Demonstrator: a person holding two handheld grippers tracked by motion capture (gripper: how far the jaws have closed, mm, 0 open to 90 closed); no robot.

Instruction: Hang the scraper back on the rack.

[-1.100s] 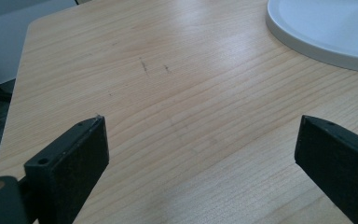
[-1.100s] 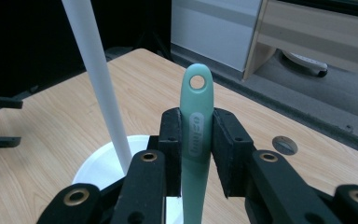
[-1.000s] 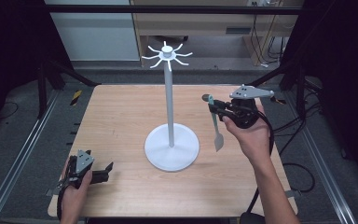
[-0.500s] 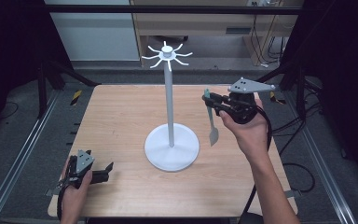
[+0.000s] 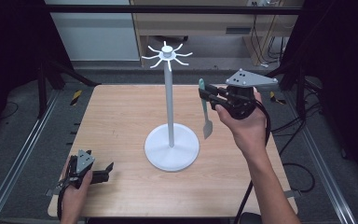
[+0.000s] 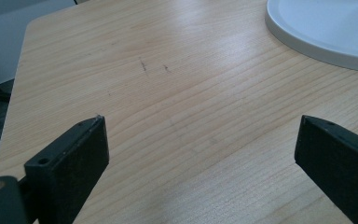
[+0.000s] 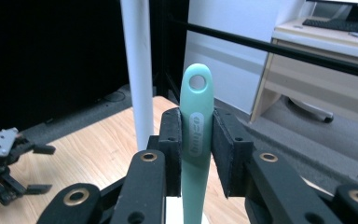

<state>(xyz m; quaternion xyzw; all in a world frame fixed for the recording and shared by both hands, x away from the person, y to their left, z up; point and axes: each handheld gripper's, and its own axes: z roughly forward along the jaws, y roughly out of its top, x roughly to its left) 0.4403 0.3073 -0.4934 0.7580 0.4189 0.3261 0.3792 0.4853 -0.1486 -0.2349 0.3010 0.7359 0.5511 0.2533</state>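
Observation:
A white stand rises from a round base (image 5: 171, 148) at the table's middle, its pole (image 5: 168, 100) topped by a ring of hooks (image 5: 167, 55). My right gripper (image 5: 206, 95) is held in the air right of the pole, shut on a mint-green spatula (image 5: 205, 109) that hangs blade down. In the right gripper view the spatula's handle (image 7: 196, 116), with a hole at its top, stands clamped between the jaws, and the pole (image 7: 137, 70) is just left of it. My left gripper (image 5: 106, 170) rests open on the table's near left corner, nothing between its fingers (image 6: 70, 154).
The wooden table (image 5: 121, 116) has metal rails (image 5: 23, 149) along both sides. A shelf unit (image 5: 200, 18) stands behind the table. The stand's base edge (image 6: 321, 32) lies ahead of the left gripper. Cables (image 5: 261, 126) trail from the right gripper.
My right gripper has lifted the spatula higher and carried it slightly left, toward the pole. The left gripper has stayed put.

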